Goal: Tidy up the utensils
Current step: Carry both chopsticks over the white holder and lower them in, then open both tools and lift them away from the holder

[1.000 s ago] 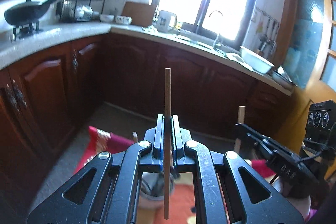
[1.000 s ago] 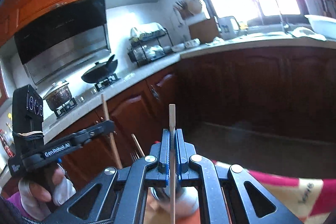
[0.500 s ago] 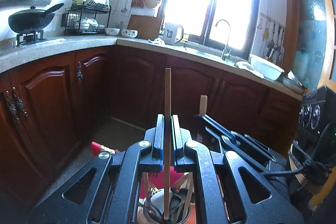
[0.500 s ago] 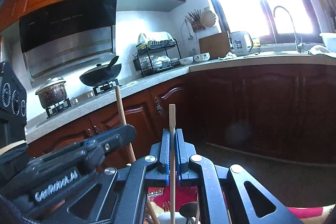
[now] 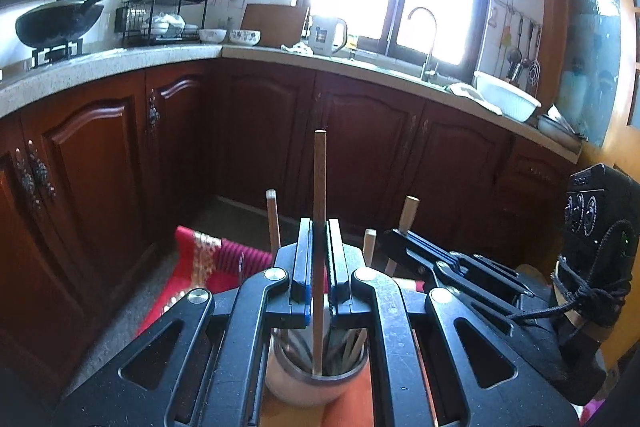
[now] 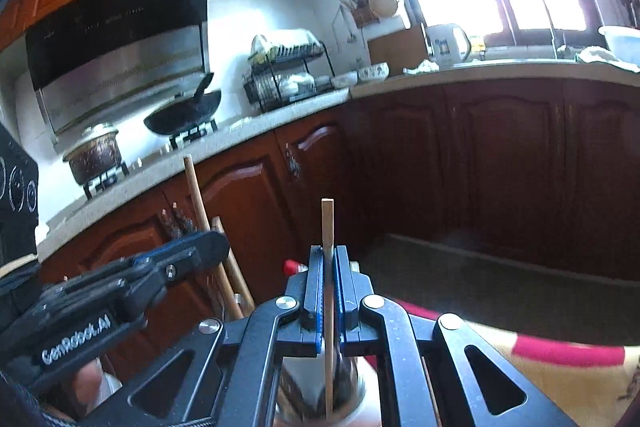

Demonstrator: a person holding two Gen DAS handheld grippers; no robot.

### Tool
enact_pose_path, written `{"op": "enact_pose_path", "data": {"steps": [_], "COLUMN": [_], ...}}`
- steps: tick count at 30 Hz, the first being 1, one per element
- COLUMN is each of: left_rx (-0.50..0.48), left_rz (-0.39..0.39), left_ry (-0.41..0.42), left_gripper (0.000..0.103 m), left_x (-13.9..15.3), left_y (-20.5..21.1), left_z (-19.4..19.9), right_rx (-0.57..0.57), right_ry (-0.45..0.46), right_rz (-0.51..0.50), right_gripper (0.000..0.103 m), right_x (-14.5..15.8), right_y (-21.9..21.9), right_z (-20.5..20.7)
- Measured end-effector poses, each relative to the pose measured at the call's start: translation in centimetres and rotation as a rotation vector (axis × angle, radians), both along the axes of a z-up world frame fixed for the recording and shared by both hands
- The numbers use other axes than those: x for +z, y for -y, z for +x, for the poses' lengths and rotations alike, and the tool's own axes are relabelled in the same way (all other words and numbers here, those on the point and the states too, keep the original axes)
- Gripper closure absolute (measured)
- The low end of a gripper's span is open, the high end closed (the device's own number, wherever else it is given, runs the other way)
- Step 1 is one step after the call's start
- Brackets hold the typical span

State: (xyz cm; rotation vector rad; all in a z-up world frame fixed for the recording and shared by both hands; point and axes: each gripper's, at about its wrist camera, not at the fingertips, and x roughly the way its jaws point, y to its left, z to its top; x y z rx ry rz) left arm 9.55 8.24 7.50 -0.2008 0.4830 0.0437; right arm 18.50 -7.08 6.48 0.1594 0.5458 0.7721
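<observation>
My left gripper point(image 5: 319, 239) is shut on a brown wooden chopstick point(image 5: 319, 179) held upright, its lower tip inside a round metal utensil cup point(image 5: 316, 383) that holds several other sticks. My right gripper point(image 6: 329, 267) is shut on a lighter wooden chopstick point(image 6: 327, 227), also upright, its lower end over the same cup point(image 6: 320, 391). The right gripper also shows in the left wrist view point(image 5: 404, 243), just right of the cup. The left gripper shows in the right wrist view point(image 6: 200, 247) at the left, with its stick point(image 6: 196, 187).
The cup stands on an orange surface point(image 5: 344, 415) over a red patterned cloth point(image 5: 208, 259). Dark wooden cabinets point(image 5: 260, 131) and a stone counter point(image 5: 100, 71) ring the room. A wok point(image 5: 56, 23), dish rack point(image 5: 164, 15), kettle point(image 5: 326, 35) and white basin point(image 5: 506, 99) sit on the counter.
Both grippers have come down over the cup with their chopsticks. The stick tips now reach into the cup, and the two grippers have drawn close together.
</observation>
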Motion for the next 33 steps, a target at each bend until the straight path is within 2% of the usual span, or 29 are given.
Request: {"op": "enact_pose_path", "data": {"steps": [7,11,16,20,26,29,31,33], "left_rx": [0.005,0.006,0.010,0.012,0.019,0.025,0.028,0.034], "left_rz": [0.016,0.027,0.037,0.039,0.027,0.022,0.013,0.005], "left_ry": [-0.056,-0.093,-0.099,-0.102,-0.125,-0.133,-0.131,-0.122], "left_gripper": [0.098,0.098,0.098,0.098,0.098,0.092,0.072,0.060], "left_x": [-1.5,-2.4,-2.6,-2.5,-2.5,-2.5,-2.4,-2.2], "left_y": [0.9,1.2,1.3,1.2,1.2,1.1,1.0,0.9], "left_z": [-0.8,-0.6,-0.8,-1.1,-1.5,-1.9,-2.2,-2.7], "right_rx": [0.032,0.031,0.053,0.044,0.029,0.020,0.012,0.004], "right_ry": [-0.061,-0.106,-0.175,-0.188,-0.180,-0.181,-0.184,-0.189], "right_rz": [-0.076,-0.087,-0.123,-0.126,-0.118,-0.122,-0.123,-0.126], "right_gripper": [0.099,0.099,0.099,0.099,0.092,0.089,0.087,0.087], "right_x": [-1.8,-2.8,-3.9,-4.0,-3.2,-3.0,-2.9,-2.9], "right_y": [0.4,0.5,0.4,0.9,2.3,3.0,3.3,3.7], "right_z": [-1.2,-1.3,-1.1,-1.3,-2.0,-2.4,-2.6,-2.9]}}
